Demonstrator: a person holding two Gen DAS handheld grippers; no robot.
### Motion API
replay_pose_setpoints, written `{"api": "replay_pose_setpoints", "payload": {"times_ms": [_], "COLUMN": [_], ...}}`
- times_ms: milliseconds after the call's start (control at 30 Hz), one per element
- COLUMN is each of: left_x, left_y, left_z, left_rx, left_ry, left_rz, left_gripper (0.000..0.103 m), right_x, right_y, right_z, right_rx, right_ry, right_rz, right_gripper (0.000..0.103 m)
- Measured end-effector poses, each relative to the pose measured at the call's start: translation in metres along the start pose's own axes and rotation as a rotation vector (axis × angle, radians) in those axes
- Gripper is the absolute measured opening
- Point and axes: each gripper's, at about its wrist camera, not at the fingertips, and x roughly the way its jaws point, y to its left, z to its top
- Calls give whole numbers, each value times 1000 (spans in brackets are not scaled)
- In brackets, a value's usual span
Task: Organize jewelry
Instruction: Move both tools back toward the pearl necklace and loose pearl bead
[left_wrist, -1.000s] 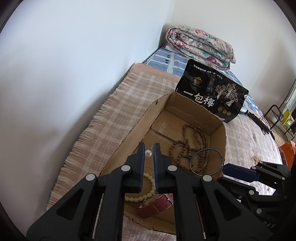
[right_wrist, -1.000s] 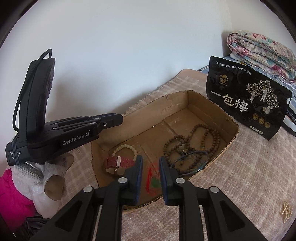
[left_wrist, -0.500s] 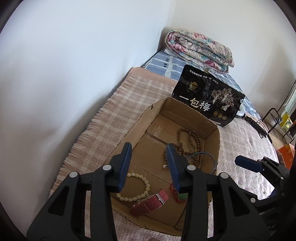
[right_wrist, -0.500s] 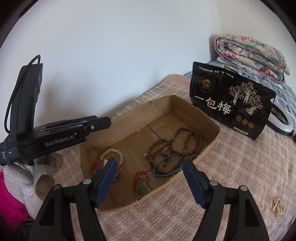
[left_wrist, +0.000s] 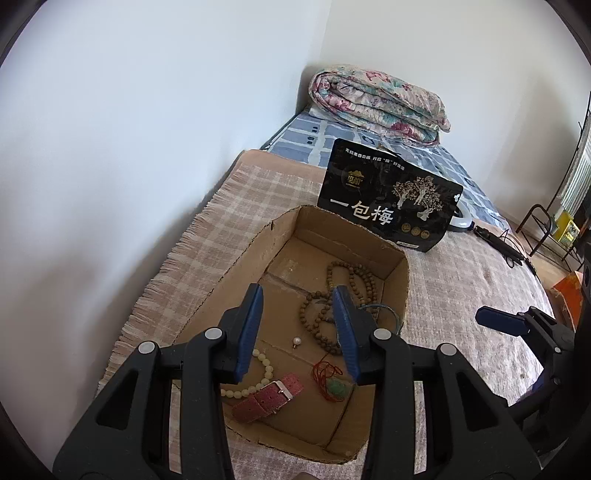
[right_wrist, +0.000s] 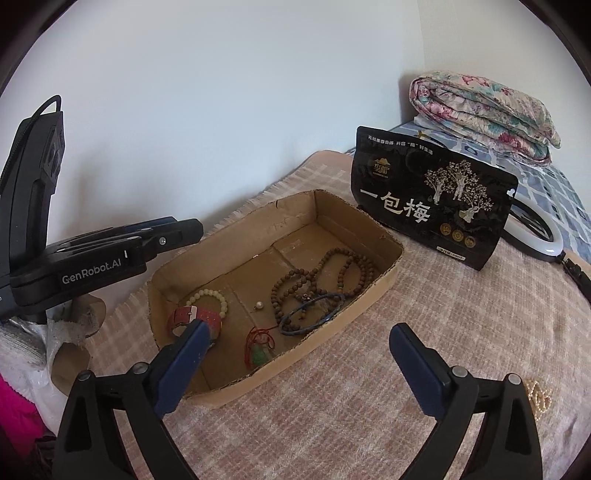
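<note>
Pearl (left_wrist: 296, 341) on box (left_wrist: 400, 295) floor, between spread left tool (left_wrist: 297, 314) fingers.

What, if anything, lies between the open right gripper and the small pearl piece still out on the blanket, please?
Nothing visible does. The pearl piece lies on bare blanket, just right of the right gripper, outside the cardboard box; only open blanket separates them.
</note>
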Motion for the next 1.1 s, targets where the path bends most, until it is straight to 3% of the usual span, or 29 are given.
{"api": "replay_pose_setpoints", "payload": {"times_ms": [167,400,1100], "left_x": [-8,-16,-21], "left_y": [-17,-49,-143], "left_z": [1,2,-8], "left_rx": [25,78,207], "left_ry": [-28,-59,-69], "left_rz": [-3,-21,-132], "left_gripper": [51,59,59], "right_x": [-9,-29,-108], "right_y": [-13,-38,-117], "right_z": [-6,-15,-46], "right_rx": [13,44,160], "right_ry": [7,11,-37], "right_rz": [-55,-109,-248], "right_gripper": [103,103,103]}}
